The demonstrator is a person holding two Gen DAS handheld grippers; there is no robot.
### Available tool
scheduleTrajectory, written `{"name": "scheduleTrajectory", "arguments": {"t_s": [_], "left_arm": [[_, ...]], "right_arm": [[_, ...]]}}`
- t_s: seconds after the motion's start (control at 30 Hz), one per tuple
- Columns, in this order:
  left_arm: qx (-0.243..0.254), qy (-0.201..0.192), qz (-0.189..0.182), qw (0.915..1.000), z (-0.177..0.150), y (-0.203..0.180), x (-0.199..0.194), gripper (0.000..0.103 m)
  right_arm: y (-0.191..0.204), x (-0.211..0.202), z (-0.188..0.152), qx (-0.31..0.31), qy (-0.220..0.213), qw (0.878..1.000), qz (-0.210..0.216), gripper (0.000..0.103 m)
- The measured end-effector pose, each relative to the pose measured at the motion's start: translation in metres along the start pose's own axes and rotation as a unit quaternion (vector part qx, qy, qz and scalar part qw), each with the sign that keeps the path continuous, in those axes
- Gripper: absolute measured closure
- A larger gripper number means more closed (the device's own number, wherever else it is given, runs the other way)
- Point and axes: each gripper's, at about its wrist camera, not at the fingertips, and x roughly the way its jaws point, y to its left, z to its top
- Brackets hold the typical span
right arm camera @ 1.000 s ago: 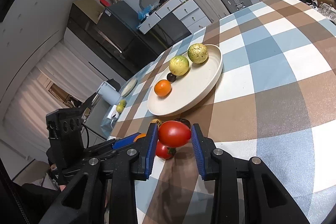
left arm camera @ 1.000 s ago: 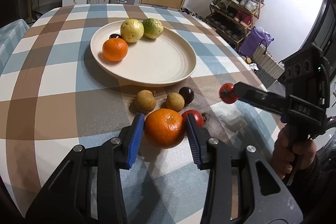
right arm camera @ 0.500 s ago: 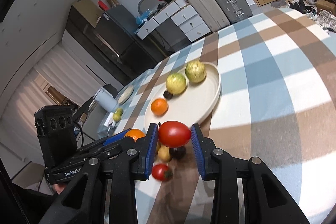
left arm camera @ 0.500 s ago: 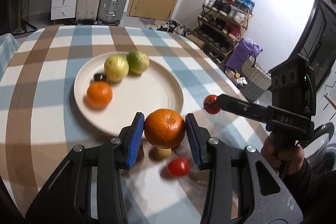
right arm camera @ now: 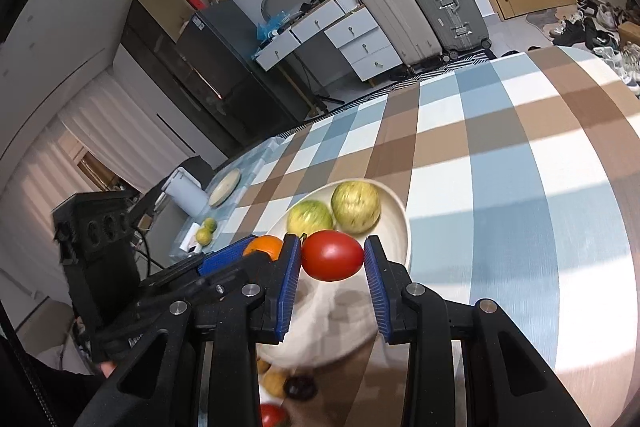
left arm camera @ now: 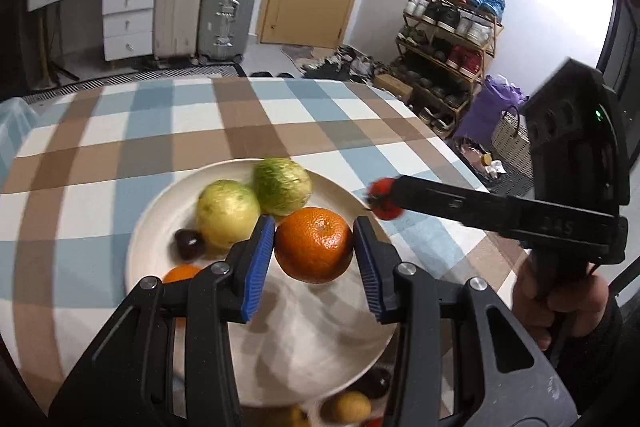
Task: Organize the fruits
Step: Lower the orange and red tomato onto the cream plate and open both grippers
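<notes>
My left gripper [left arm camera: 314, 245] is shut on a large orange [left arm camera: 314, 247] and holds it above the cream plate [left arm camera: 304, 355]. On the plate lie two yellow-green fruits [left arm camera: 227, 207], a small dark fruit [left arm camera: 188, 243] and a smaller orange [left arm camera: 181, 273]. In the right wrist view my right gripper [right arm camera: 332, 257] is shut on a red tomato [right arm camera: 332, 255], just over the plate's [right arm camera: 400, 231] near rim. The right gripper also shows in the left wrist view, with the tomato [left arm camera: 385, 198] at its tip.
Small brown fruits [left arm camera: 352, 406], a dark one [right arm camera: 300, 387] and a second red tomato [right arm camera: 273, 415] lie on the checked tablecloth [left arm camera: 120, 131] in front of the plate. Suitcases [left arm camera: 228, 9], drawers and a shoe rack [left arm camera: 448, 39] stand beyond the table.
Both grippers have lifted their fruit off the cloth and carried it forward over the plate. The loose fruits have slid to the bottom edge of both views.
</notes>
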Motion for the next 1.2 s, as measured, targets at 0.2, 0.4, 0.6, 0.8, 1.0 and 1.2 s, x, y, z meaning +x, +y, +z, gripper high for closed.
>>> {"name": "scheduleTrajectory", "arguments": {"t_s": [0.2, 0.4, 0.6, 0.8, 1.0, 1.2], "left_arm": [[-0.004, 0.018, 0.001, 0.9998, 0.005, 0.004, 0.030, 0.065], [-0.008, 0.031, -0.001, 0.9995, 0.006, 0.010, 0.048, 0.065], [-0.010, 0.038, 0.001, 0.9992, 0.003, 0.012, 0.055, 0.065], [-0.011, 0.041, 0.000, 0.9991, 0.002, 0.012, 0.059, 0.065], [-0.009, 0.034, 0.002, 0.9994, 0.005, 0.010, 0.054, 0.065], [-0.007, 0.023, 0.008, 0.9997, 0.007, 0.005, 0.035, 0.060]], "right_arm": [[-0.009, 0.028, 0.014, -0.003, 0.024, 0.999, -0.022, 0.070], [-0.011, 0.043, 0.017, -0.016, 0.032, 0.999, -0.035, 0.070], [-0.012, 0.052, 0.017, -0.019, 0.042, 0.998, -0.050, 0.070], [-0.007, 0.057, 0.014, -0.036, 0.046, 0.996, -0.068, 0.069], [-0.008, 0.054, 0.014, -0.036, 0.034, 0.997, -0.066, 0.066], [-0.003, 0.036, 0.017, -0.037, 0.007, 0.997, -0.065, 0.054]]}}
